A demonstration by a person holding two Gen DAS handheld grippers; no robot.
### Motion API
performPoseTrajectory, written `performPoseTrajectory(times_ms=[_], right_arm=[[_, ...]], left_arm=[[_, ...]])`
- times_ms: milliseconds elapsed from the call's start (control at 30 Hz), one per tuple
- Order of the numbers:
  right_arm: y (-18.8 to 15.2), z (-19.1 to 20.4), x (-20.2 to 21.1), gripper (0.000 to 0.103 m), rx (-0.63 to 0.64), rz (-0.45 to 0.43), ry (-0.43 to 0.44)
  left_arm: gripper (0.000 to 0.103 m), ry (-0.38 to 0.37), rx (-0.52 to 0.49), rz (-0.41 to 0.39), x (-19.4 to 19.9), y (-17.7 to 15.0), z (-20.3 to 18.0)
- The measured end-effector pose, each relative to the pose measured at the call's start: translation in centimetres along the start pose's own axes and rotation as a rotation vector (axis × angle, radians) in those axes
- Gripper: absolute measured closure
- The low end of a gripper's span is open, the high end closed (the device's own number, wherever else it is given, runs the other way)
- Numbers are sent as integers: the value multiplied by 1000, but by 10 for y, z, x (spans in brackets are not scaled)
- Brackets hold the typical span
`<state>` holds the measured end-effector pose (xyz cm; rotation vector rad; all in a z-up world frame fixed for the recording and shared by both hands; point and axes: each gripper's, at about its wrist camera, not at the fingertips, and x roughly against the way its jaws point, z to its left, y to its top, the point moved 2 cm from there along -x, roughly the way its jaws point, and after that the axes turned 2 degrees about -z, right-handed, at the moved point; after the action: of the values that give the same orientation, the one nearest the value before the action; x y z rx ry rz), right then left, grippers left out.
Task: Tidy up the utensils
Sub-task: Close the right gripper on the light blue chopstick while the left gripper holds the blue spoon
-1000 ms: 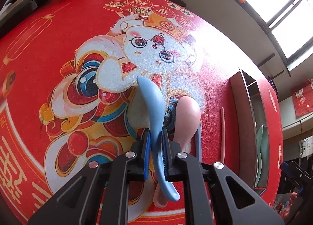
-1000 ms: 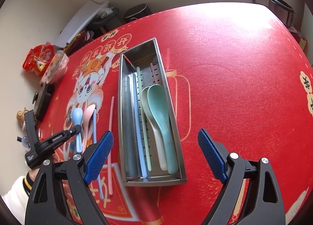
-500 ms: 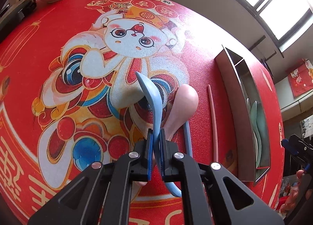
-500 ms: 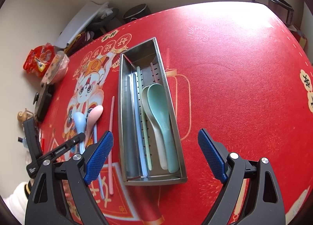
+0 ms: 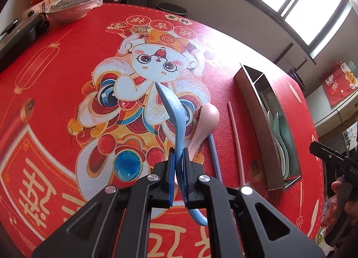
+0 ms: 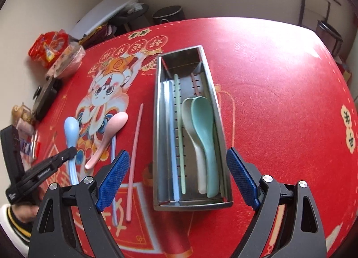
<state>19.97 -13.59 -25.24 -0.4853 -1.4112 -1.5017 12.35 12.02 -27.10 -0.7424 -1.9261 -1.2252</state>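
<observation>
The blue spoon [image 5: 173,112] was clamped by its handle between the pads of the left gripper [image 5: 178,168], bowl pointing away, above the red mat [image 5: 56,74]. In the left wrist view, the pink spoon [image 5: 207,119] was seen lying on the mat just right of it, with a blue chopstick [image 5: 213,155] and a pink chopstick [image 5: 236,139] beside it, and the steel tray [image 5: 257,119] further right.

In the right wrist view, the right gripper [image 6: 177,178] was held with jaws wide apart and nothing between them, over the near end of the tray [image 6: 156,123]. A teal spoon [image 6: 204,137], a cream spoon [image 6: 192,137] and chopsticks [image 6: 176,137] were seen inside the tray. The blue spoon [image 6: 71,132] was seen at the left, gripped by the left gripper [image 6: 69,153], with the pink spoon [image 6: 109,137] alongside
</observation>
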Motion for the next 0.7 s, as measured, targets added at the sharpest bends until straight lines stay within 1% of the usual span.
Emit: performPoseTrajectory(times_ms=[200,233,300,333,367,400,467,500,533,600,633,700], right_arm=[[-7,49,-14,20,99,28,42],[-8,57,-17,26,115,35,51],[-11,74,-25,28,143,57,62],[-12,83,-29,32,155,69,65],[-15,89,-33,39,164,81,70],[-16,96,-38,43,170,99,78],[-20,108,-49,57,180,128,78],[-22,113,-54,62,184,139,71],[-23,117,-60,70,191,150,58],[-26,123,-72,74,212,170,30],[-27,125,-79,78,216,178,18],[-28,128,-89,80,214,199,6]], left_arm=[[97,6,-3,-15,24,-18,17],[97,6,-1,-19,28,-19,20],[97,7,3,-28,36,-23,28],[97,8,5,-35,40,-24,31],[97,8,7,-41,44,-25,35],[97,8,13,-46,48,-27,39],[97,6,25,-53,54,-29,45],[97,5,31,-56,57,-30,49],[97,5,34,-58,59,-31,53],[97,4,43,-63,63,-31,60],[97,4,49,-66,64,-31,63],[97,4,53,-73,67,-30,69]])
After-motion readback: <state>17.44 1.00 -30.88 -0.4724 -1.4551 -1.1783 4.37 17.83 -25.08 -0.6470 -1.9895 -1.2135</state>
